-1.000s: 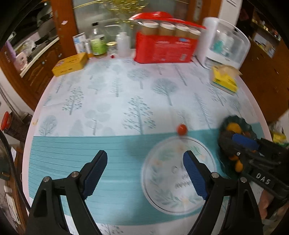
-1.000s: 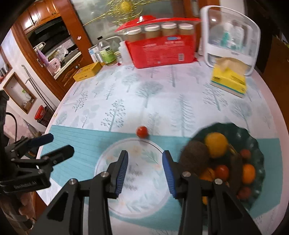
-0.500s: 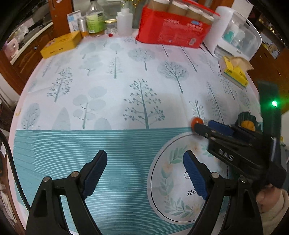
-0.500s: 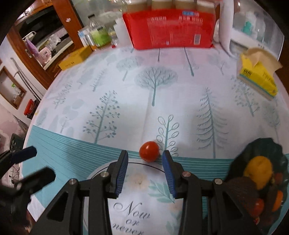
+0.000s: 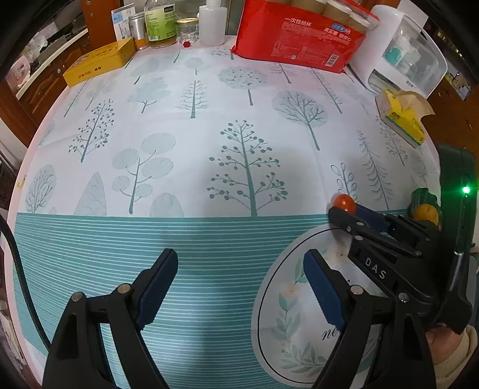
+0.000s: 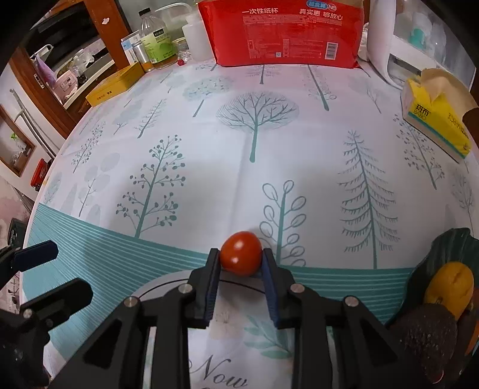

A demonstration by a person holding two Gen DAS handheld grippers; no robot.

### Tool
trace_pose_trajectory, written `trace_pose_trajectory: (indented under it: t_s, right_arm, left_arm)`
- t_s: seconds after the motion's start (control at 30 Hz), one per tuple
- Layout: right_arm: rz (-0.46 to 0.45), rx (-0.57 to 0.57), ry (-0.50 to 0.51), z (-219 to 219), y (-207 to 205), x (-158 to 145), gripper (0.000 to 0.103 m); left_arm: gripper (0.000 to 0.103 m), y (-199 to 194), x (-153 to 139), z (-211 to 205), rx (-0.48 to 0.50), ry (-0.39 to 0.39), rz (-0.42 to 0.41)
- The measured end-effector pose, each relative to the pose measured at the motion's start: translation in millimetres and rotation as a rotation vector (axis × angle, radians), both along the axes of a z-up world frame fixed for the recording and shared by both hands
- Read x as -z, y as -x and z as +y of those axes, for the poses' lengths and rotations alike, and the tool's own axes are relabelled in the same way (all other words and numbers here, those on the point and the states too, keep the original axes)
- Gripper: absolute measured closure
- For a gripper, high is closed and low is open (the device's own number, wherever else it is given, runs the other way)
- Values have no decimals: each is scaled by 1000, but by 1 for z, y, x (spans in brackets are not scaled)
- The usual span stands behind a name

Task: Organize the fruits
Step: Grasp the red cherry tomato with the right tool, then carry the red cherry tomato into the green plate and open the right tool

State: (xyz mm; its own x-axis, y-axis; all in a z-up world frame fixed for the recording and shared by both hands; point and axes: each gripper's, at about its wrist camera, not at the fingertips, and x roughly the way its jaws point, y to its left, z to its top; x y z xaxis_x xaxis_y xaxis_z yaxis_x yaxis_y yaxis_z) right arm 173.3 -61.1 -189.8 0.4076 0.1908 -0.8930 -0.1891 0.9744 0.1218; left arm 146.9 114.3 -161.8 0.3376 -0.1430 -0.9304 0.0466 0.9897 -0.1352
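Note:
A small red cherry tomato [image 6: 241, 252] lies on the tablecloth at the far edge of a round white printed mat [image 6: 227, 332]. My right gripper [image 6: 241, 260] is shut on the tomato, one blue pad touching each side; the left wrist view shows it too [image 5: 347, 209], with the tomato [image 5: 344, 203] at its tip. A dark green fruit plate [image 6: 446, 248] at the right holds a yellow-orange fruit [image 6: 449, 284], a dark avocado [image 6: 428, 338] and other fruit. My left gripper [image 5: 239, 284] is open and empty above the teal striped cloth, left of the mat.
At the table's far edge stand a red pack of paper cups [image 5: 296, 39], bottles and jars [image 5: 158, 24], a yellow tin [image 5: 98, 62] and a white appliance [image 5: 407, 57]. A yellow tissue pack [image 6: 434, 119] lies at the right. The tree-print cloth [image 5: 209, 119] covers the table.
My right gripper moved forward to the tomato and closed its jaws on it. My left gripper lowered closer to the table and stayed open.

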Motion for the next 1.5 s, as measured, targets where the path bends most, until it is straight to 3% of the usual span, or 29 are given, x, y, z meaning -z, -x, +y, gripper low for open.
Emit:
trace_pose_trajectory:
  t_s: [0.3,0.73,1.13,1.5]
  right_arm:
    - [-10,2,-36,-2,18,-13,77]
    - [-37,34,-102,-22,104,-53,77]
    - [-45,140,-115,-94,161,-85,77]
    - [-70,215,-58,-177,157,-88,77]
  left_arm:
    - [18,8,-5,-2,28,-3,-5]
    - [13,60,-23,-23,96,-21,12]
    - [4,95,-52,-98,187,8,-51]
    - [4,86,-61,-182,228,24,-46]
